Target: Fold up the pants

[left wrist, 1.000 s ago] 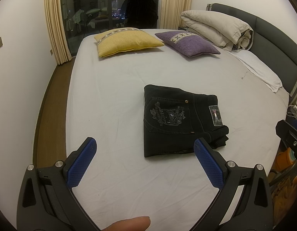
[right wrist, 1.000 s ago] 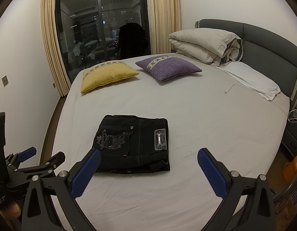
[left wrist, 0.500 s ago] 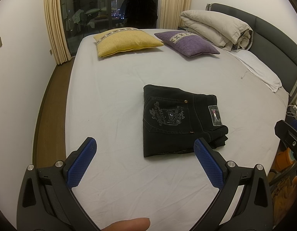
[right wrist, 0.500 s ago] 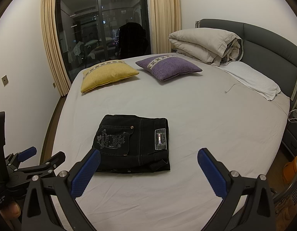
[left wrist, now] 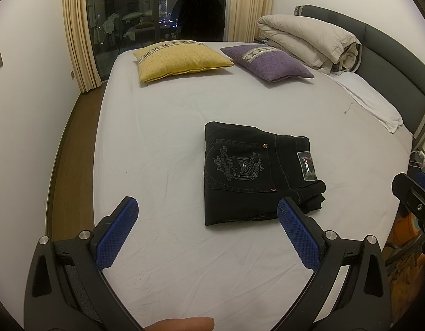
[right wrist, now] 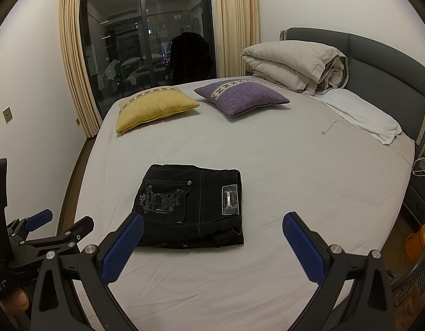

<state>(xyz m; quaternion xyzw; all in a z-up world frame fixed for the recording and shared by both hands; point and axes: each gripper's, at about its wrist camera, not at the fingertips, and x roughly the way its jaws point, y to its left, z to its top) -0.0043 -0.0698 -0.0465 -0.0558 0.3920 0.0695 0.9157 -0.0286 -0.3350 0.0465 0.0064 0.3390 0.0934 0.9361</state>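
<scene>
Lying folded into a compact black rectangle, the pants [left wrist: 253, 176] sat near the middle of the bed [left wrist: 157, 143], pocket side up. The left hand-held gripper [left wrist: 207, 229] hovered above the near sheet, spread wide, holding nothing. The right hand-held gripper [right wrist: 212, 242] was likewise wide apart and empty. A yellow pillow [left wrist: 179, 60] and a purple pillow [left wrist: 267, 62] lay at the far end.

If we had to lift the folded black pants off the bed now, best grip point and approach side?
Take the folded pants at the near edge, low and from the front, where the layers stack into one thick straight hem facing both grippers. The right gripper is open and nearly lined up with that edge. Avoid the near-right corner: loose ends poke out there, so a pinch may catch only some layers.
</scene>
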